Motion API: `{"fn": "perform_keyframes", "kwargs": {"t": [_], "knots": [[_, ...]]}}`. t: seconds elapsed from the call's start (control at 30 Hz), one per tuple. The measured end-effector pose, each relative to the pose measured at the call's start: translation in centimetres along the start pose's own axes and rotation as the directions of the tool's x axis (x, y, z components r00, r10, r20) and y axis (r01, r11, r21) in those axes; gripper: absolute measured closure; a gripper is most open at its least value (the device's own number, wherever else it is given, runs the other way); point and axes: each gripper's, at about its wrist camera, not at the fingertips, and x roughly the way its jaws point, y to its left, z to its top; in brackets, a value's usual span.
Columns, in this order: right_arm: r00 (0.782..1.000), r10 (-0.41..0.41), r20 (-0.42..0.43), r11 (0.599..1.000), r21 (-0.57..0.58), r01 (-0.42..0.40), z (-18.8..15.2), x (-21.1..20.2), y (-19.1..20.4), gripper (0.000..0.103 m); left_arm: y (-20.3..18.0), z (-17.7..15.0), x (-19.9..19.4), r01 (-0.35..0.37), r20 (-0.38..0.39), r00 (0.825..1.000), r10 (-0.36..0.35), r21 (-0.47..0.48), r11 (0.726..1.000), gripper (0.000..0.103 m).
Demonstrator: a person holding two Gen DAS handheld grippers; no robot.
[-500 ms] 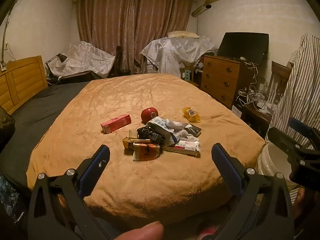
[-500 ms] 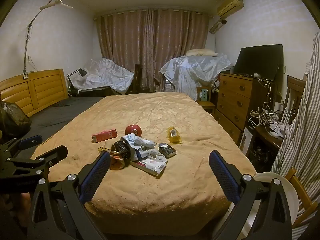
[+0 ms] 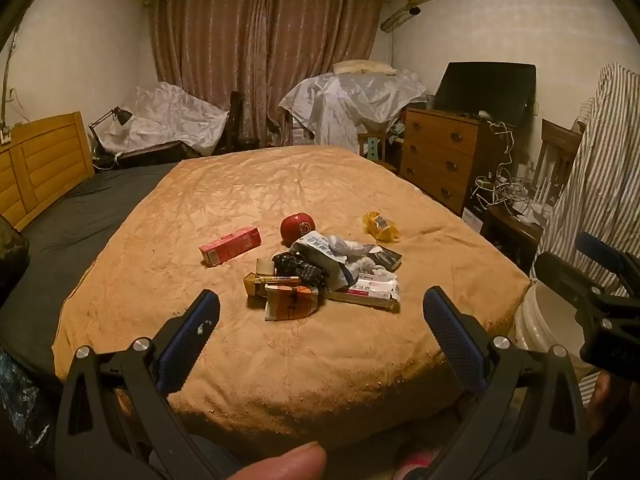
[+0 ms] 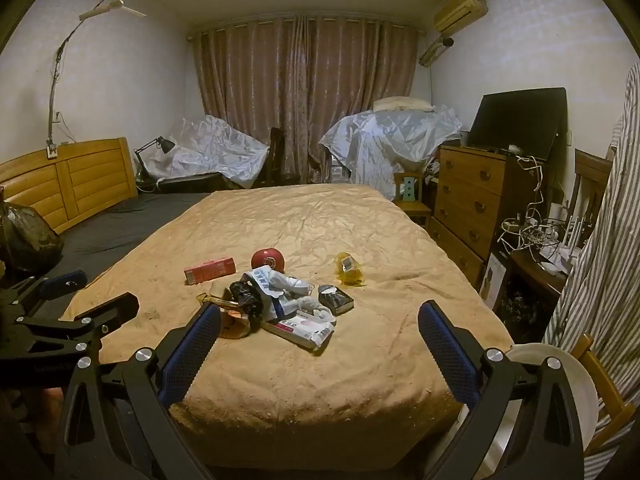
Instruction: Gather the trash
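Nothing is picked up yet: the left gripper (image 3: 320, 320) and right gripper (image 4: 319, 332) both hang wide open and empty near the bed's (image 3: 280, 360) front edge, the trash pile (image 3: 320, 276) sits mid-bed, and next one must reach forward and close.

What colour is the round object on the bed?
Red round object, clearest in the left wrist view.
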Motion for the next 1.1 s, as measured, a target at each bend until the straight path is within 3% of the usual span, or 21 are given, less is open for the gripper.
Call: {"fn": "perform_keyframes", "kwargs": {"t": [1.1], "knots": [[1.0, 0.014, -0.015, 1.0, 0.016, -0.014, -0.33, 0.38, -0.25, 0.005, -0.17, -0.16, 0.21, -0.003, -0.002, 1.0, 0.003, 0.004, 1.0, 0.005]]}}
